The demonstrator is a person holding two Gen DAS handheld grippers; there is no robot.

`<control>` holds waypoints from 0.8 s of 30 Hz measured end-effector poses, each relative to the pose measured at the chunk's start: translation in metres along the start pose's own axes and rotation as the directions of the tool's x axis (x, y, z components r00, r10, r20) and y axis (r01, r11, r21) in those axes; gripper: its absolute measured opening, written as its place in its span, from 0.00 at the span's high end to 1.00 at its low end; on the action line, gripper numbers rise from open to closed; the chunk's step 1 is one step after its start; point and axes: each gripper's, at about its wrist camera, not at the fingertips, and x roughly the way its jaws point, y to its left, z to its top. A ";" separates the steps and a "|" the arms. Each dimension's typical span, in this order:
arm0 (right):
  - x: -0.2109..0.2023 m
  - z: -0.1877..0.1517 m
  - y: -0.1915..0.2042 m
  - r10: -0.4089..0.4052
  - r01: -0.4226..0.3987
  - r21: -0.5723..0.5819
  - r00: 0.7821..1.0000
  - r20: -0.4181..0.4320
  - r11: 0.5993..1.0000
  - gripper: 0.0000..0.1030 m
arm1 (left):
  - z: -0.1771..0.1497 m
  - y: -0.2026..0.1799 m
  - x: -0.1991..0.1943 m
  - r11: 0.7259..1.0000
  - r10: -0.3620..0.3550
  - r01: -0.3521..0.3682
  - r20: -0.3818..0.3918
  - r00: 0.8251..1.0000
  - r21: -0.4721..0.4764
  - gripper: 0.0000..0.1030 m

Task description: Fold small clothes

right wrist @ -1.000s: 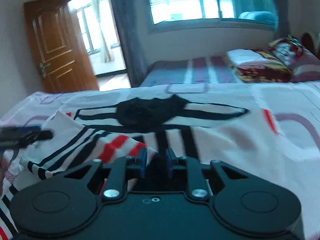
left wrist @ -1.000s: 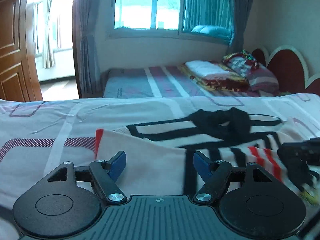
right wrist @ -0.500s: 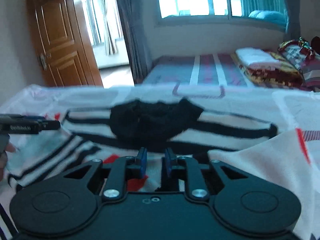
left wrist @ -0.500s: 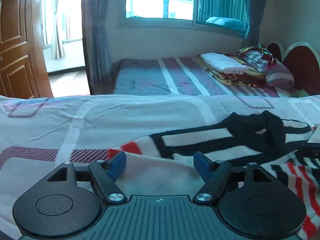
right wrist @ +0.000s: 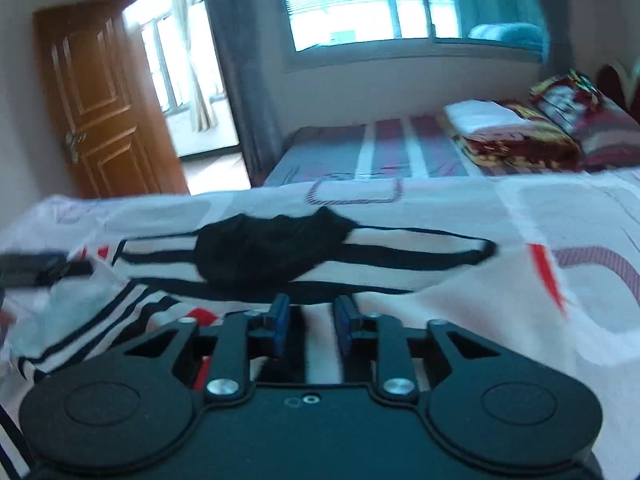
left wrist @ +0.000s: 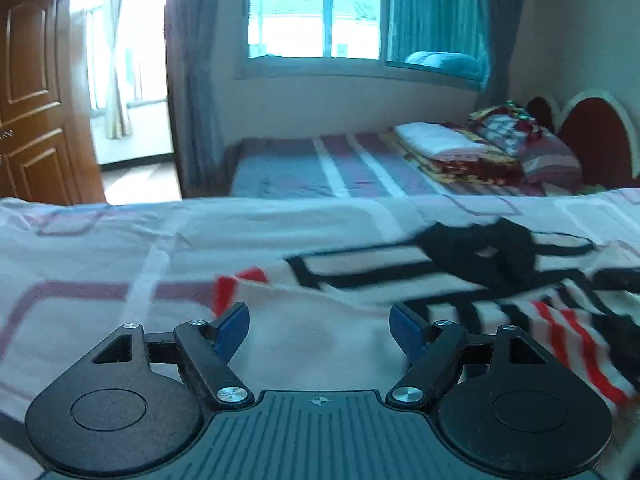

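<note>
In your left wrist view, your left gripper (left wrist: 319,322) hangs with its jaws spread wide and nothing between them, low over the plain white part of the shirt (left wrist: 320,332). The shirt lies spread on the bedsheet (left wrist: 100,248), its red-edged hem corner just ahead of the left finger and its black collar patch further off to the right, with black and red stripes running toward the right edge of the view. Motion blur softens the stripes, so you cannot read the fold lines exactly. In your right wrist view, your right gripper (right wrist: 308,326) has its jaws partly apart, and striped cloth shows in the gap; whether the pads still pinch it you cannot tell. The black collar patch sits just beyond the tips, and a flap of the shirt with a red edge lies to the right over the sheet. At the far left, the tip of your other gripper shows beside crumpled striped cloth. You seem to be mid-fold, between grips, with one side turned in. Next you likely need a fresh pinch on a free edge with each claw, then carry it across squarely.
</note>
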 end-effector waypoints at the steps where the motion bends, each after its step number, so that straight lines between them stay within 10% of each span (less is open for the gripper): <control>1: -0.002 0.001 0.003 0.032 -0.032 -0.003 0.999 -0.004 0.999 0.74 | -0.005 -0.004 0.001 1.000 0.002 -0.002 -0.011 1.000 0.022 0.25; 5: 0.002 -0.012 0.035 0.121 -0.132 -0.137 0.989 -0.086 0.982 0.78 | -0.031 -0.004 0.000 0.997 0.056 -0.052 -0.051 0.997 0.063 0.25; 8: 0.002 -0.030 0.032 0.006 -0.023 -0.201 0.996 -0.088 0.979 0.79 | -0.031 0.005 -0.018 0.993 0.116 -0.114 -0.043 0.992 0.042 0.25; 17: -0.027 -0.043 0.073 0.054 -0.067 -0.214 0.996 -0.066 0.975 0.76 | -0.047 -0.047 -0.051 0.990 0.002 0.002 -0.024 1.000 0.140 0.25; 24: -0.045 -0.059 0.026 -0.121 0.112 -0.167 0.991 -0.048 0.980 0.76 | -0.054 -0.021 -0.067 0.992 0.087 -0.085 -0.024 0.996 0.089 0.13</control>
